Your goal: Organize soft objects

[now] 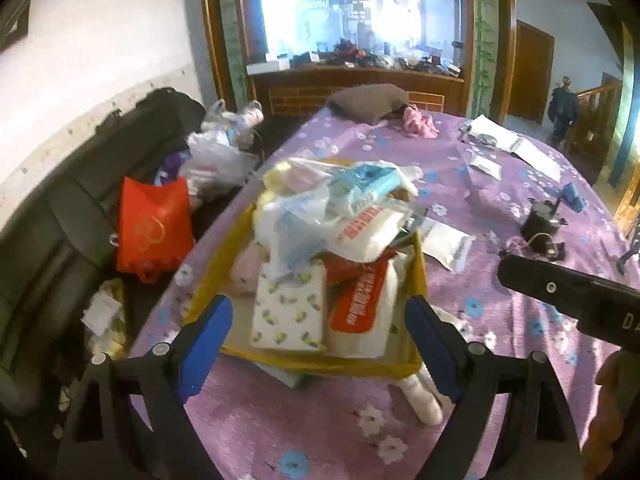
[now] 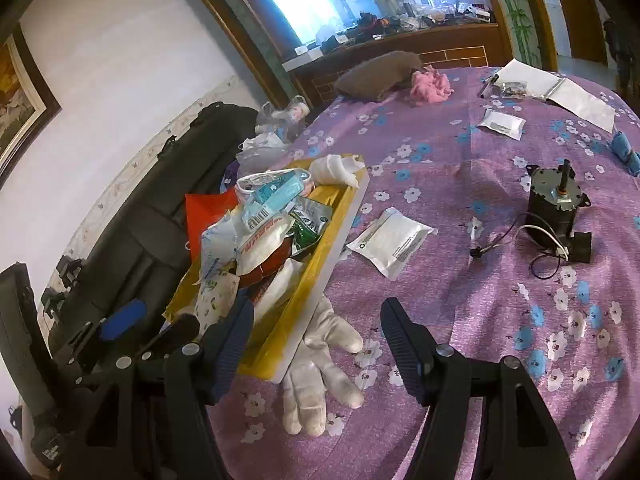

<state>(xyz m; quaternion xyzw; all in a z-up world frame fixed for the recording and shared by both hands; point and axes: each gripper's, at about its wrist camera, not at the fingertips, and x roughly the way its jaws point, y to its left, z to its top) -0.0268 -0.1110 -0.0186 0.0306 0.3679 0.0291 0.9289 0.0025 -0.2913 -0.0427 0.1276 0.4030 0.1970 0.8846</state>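
Observation:
A yellow box (image 1: 418, 268) on the purple flowered tablecloth (image 1: 500, 312) is heaped with soft packs: a lemon-print tissue pack (image 1: 288, 312), red-and-white packs (image 1: 360, 308), mask packets (image 1: 360, 188) and plastic bags. My left gripper (image 1: 316, 308) is open, its blue-padded fingers (image 1: 208, 332) on either side of the box's near end. In the right wrist view a white glove (image 2: 320, 372) lies flat on the cloth, partly under the yellow box (image 2: 320, 264). My right gripper (image 2: 316, 308) stands open above the glove, with nothing gripped.
A white packet (image 2: 390, 242), a black motor with wires (image 2: 556, 208), papers (image 2: 560, 96), a pink cloth (image 2: 430, 84) and a brown cushion (image 2: 376, 74) lie further out on the table. Left of the table are a black sofa (image 1: 60, 220), a red bag (image 1: 154, 224) and plastic bags (image 1: 216, 152).

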